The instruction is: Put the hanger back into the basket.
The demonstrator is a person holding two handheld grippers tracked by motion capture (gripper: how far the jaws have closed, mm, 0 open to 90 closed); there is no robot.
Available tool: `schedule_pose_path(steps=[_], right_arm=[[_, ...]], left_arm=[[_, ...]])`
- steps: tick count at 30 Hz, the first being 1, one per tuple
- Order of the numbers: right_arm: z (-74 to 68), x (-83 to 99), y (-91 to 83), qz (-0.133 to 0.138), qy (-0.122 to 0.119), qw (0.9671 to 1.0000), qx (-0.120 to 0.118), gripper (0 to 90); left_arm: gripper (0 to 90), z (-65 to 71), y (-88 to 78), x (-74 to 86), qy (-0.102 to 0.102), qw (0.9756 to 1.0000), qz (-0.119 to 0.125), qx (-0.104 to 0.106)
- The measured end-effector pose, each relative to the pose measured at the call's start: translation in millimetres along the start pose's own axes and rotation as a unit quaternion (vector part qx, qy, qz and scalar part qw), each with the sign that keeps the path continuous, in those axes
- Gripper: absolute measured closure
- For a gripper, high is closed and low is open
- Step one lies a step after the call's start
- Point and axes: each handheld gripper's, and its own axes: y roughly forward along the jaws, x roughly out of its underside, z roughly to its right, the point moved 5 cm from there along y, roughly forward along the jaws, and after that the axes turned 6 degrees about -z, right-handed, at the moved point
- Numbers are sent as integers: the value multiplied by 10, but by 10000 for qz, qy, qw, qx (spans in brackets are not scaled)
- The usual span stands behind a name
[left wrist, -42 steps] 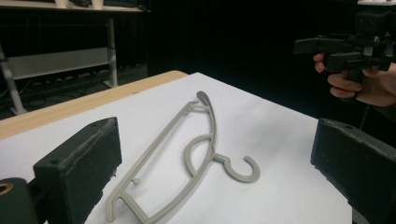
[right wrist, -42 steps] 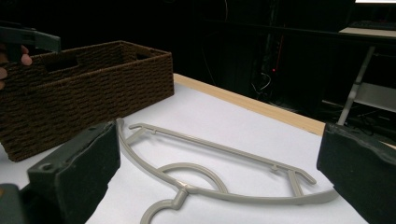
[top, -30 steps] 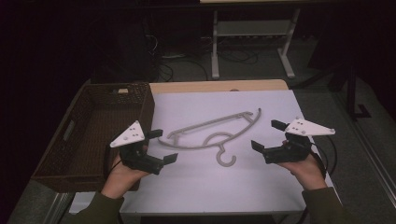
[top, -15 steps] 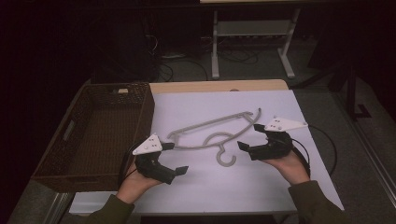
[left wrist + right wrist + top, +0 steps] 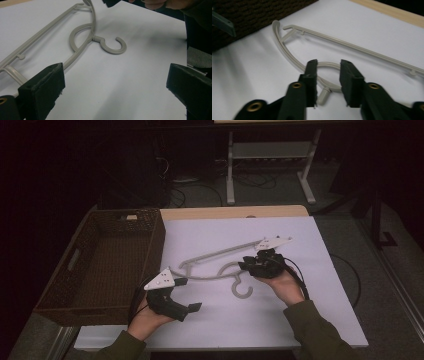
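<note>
- A dark woven basket (image 5: pixel 100 265) sits at the left edge of the surface (image 5: pixel 280 320); nothing can be made out lying in its shadowed inside.
- The left gripper (image 5: pixel 187 295) hovers low just beside the basket, near the hanger's left end, its jaws spread wide with nothing between them.
- A pale grey plastic hanger (image 5: pixel 210 260) lies flat in the middle of the white surface: thin curved shoulders, a straight bar with small notches, an open hook (image 5: pixel 113 46) pointing toward the person.
- The right gripper (image 5: pixel 328 75) is at the hanger's neck loop; its jaws have just been closing and straddle the loop, a small gap visible on each side.
</note>
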Motion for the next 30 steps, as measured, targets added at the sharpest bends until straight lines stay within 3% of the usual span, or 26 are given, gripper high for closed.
schedule_pose_path(steps=[3, 6, 9, 15, 26, 30], right_arm=[[-5, -35, 169, -266, 15, 9996, -61, 835], [-2, -42, 255, -358, -12, 9993, -85, 885], [9, -46, 442, -584, -52, 9982, -127, 891], [4, -53, 660, -775, -60, 9969, -153, 891], [44, 48, 890, -1071, -164, 9940, -156, 892], [28, 67, 900, -1135, -206, 9932, -153, 892]], left_arm=[[15, -5, 11, 18, 16, 10000, -36, 10], [15, -11, 14, 30, 39, 9999, -99, 8], [15, -1, 37, 44, 42, 9999, -145, 31], [15, 1, 44, 48, 67, 9999, -143, 50], [15, 10, 62, 63, 60, 9998, -185, 73], [15, 7, 62, 68, 54, 9998, -201, 67]])
